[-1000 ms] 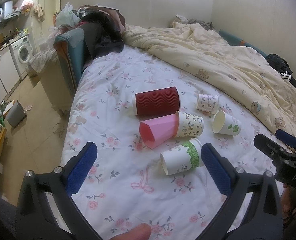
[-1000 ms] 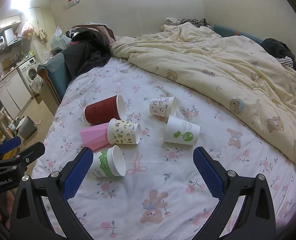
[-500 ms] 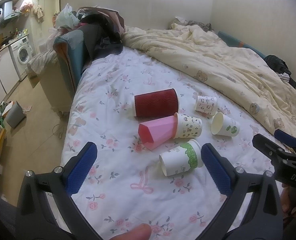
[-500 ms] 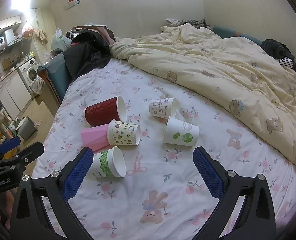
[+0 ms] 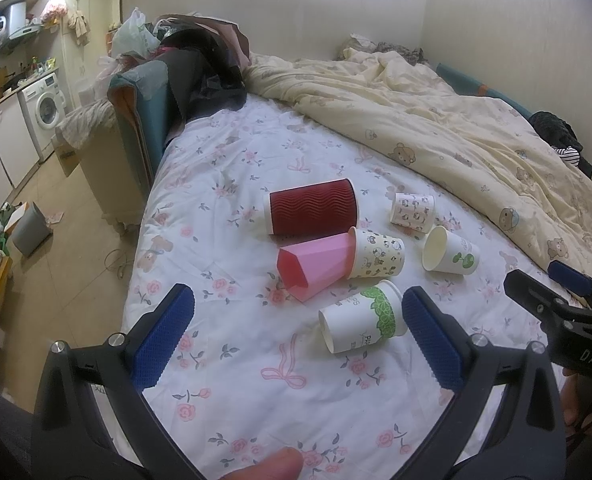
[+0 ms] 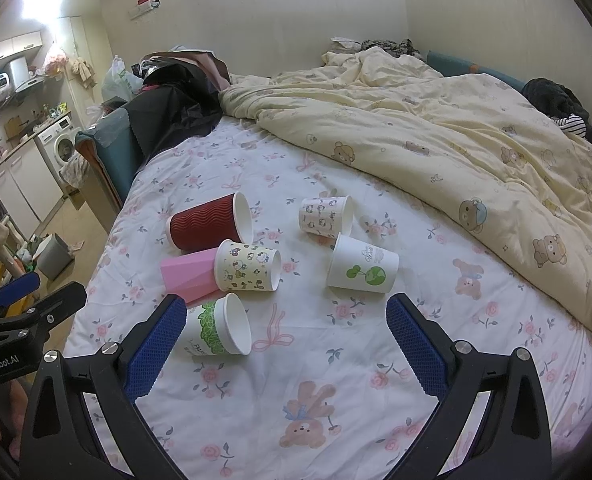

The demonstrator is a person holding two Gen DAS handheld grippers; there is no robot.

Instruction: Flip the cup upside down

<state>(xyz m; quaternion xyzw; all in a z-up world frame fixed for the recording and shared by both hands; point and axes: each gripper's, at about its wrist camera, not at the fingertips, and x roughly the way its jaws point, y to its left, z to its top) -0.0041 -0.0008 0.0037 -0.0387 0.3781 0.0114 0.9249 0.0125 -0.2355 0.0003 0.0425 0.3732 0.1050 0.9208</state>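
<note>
Several paper cups lie on their sides on the floral bedsheet (image 5: 224, 360): a dark red ribbed cup (image 5: 311, 206) (image 6: 208, 222), a pink faceted cup (image 5: 315, 266) (image 6: 188, 276), a cartoon-print cup (image 5: 377, 254) (image 6: 248, 266), a green-banded white cup (image 5: 361, 322) (image 6: 218, 326), a white cup with a green plant print (image 5: 449, 250) (image 6: 361, 266) and a small patterned cup (image 5: 413, 209) (image 6: 325, 216). My left gripper (image 5: 297, 338) is open and empty, just short of the green-banded cup. My right gripper (image 6: 286, 344) is open and empty, near the same cups.
A rumpled cream duvet (image 6: 455, 140) covers the bed's far right half. Dark clothes (image 5: 204, 76) pile at the headboard end. The bed's left edge drops to a floor with a grey bin (image 5: 30, 226) and a washing machine (image 5: 44, 108).
Both grippers have drifted back slightly, so the cups look a little farther. No cup has moved. Both jaws stay open.
</note>
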